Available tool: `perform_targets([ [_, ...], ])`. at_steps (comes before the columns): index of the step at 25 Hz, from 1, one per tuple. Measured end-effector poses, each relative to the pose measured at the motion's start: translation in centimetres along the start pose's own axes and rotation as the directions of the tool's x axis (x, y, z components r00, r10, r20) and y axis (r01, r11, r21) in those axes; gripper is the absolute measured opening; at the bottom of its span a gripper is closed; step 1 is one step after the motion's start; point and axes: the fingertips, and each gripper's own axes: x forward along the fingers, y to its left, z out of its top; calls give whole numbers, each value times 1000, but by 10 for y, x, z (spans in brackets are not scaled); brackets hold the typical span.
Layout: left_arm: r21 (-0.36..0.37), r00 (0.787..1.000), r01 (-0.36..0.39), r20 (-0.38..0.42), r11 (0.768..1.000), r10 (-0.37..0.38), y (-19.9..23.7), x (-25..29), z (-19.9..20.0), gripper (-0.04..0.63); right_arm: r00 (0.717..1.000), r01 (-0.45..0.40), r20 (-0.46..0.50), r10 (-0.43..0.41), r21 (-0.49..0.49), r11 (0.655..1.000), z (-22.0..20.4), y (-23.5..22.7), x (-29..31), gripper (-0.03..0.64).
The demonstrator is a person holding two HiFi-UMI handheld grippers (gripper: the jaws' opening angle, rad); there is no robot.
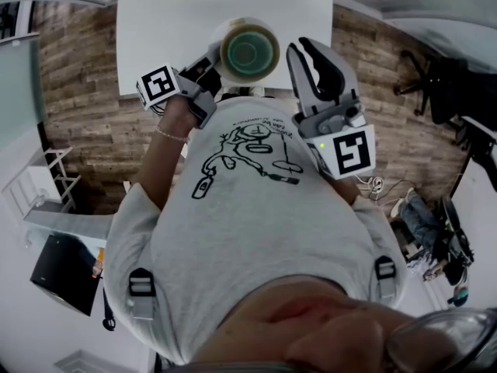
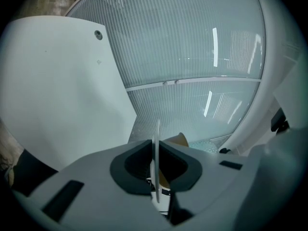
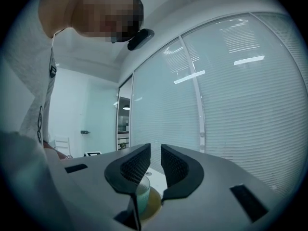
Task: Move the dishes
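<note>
White surface point(image 1: 178, 22) lies ahead of us. The plate point(image 1: 233, 28) hangs over its near edge, prob. w/ a green glass point(image 1: 248, 53) on it. Left gripper point(image 1: 216, 61) jaws clench the plate's left rim, edge-on. Right gripper point(image 1: 301, 47) jaws are all but closed and empty, just right of the plate. We judge the left carries it.

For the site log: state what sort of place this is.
Probably an office or lab room. It has glass walls with slatted blinds, a plain white table on wood-look flooring, and an office chair off to one side.
</note>
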Motion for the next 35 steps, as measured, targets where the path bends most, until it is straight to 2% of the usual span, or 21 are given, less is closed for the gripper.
perform_targets([
  [3,6,1000,4,4,1000,-4,-4,-1,2,25,999,-47,-16,46,-6,999,-3,11,6,163],
  [6,9,1000,4,4,1000,-4,-7,3,-1,25,996,-78,-39,77,-7,997,-10,14,7,235],
  [9,7,1000,8,4,1000,-8,-11,16,-10,23,993,-101,-65,101,2,995,-21,6,3,291],
  [12,-1,1000,14,4,1000,-14,-12,8,-4,23,986,-133,-96,134,17,991,-32,22,14,330],
  [20,16,1000,19,1,1000,-19,-25,20,-19,22,968,-207,-136,210,41,978,-47,29,7,368],
  [28,19,1000,28,-2,999,-28,-31,19,-19,21,952,-223,-212,221,18,975,-67,37,12,371],
  [35,32,1000,19,-6,999,-19,-34,19,-21,21,948,-227,-224,225,16,974,-70,36,12,370],
])
